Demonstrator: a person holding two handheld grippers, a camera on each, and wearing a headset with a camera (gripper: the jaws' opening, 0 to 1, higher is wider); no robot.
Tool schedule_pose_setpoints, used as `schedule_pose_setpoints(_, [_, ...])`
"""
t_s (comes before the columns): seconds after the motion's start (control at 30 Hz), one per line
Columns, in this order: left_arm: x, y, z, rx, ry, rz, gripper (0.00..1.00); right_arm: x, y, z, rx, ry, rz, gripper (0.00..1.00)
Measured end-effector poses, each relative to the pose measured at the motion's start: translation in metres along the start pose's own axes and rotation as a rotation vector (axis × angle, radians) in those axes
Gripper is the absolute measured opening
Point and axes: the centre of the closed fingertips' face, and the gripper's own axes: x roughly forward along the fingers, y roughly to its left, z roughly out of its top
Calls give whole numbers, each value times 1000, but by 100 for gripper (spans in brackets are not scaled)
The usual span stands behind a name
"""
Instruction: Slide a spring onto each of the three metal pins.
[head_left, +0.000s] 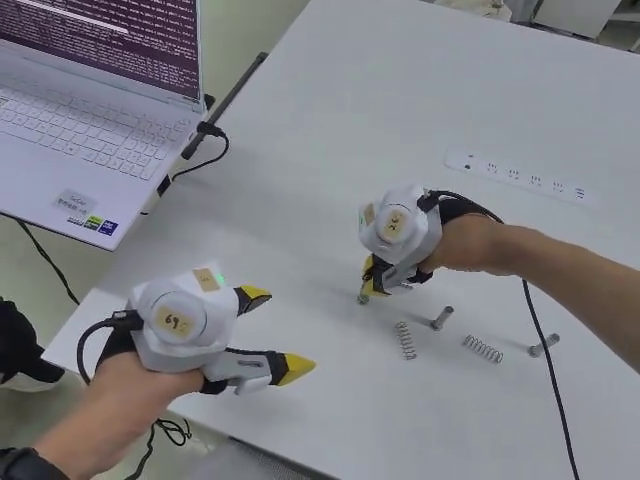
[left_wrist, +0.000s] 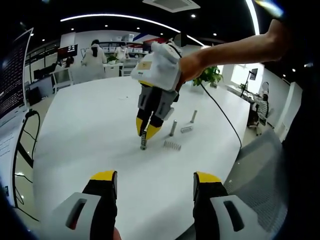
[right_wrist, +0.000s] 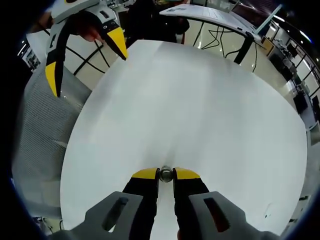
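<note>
Pin (right_wrist: 166, 174) btwn R gripper (right_wrist: 166, 172) jaws

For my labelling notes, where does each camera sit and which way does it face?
Head view: headset, looking down at the workbench; left gripper, right gripper and forearms show.
Left gripper view: on the left gripper, facing the right gripper; own open jaws show.
Right gripper view: on the right gripper, pointing down; jaws shut on a spring.
Shared: both gripper views show the left gripper.
</note>
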Motion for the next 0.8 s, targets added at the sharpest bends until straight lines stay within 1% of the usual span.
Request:
schedule_pose_setpoints(0.43, [1, 2, 0, -2, 5, 1, 57, 10, 3, -5, -10, 19, 27, 9])
schedule_pose_setpoints(0.67, [0, 2, -1, -2, 7, 4, 57, 9, 4, -5, -12, 20, 27, 14])
schedule_pose_setpoints(0.8, [-1, 3, -1, -1, 7, 7, 57, 3, 3, -8, -9, 20, 14, 19])
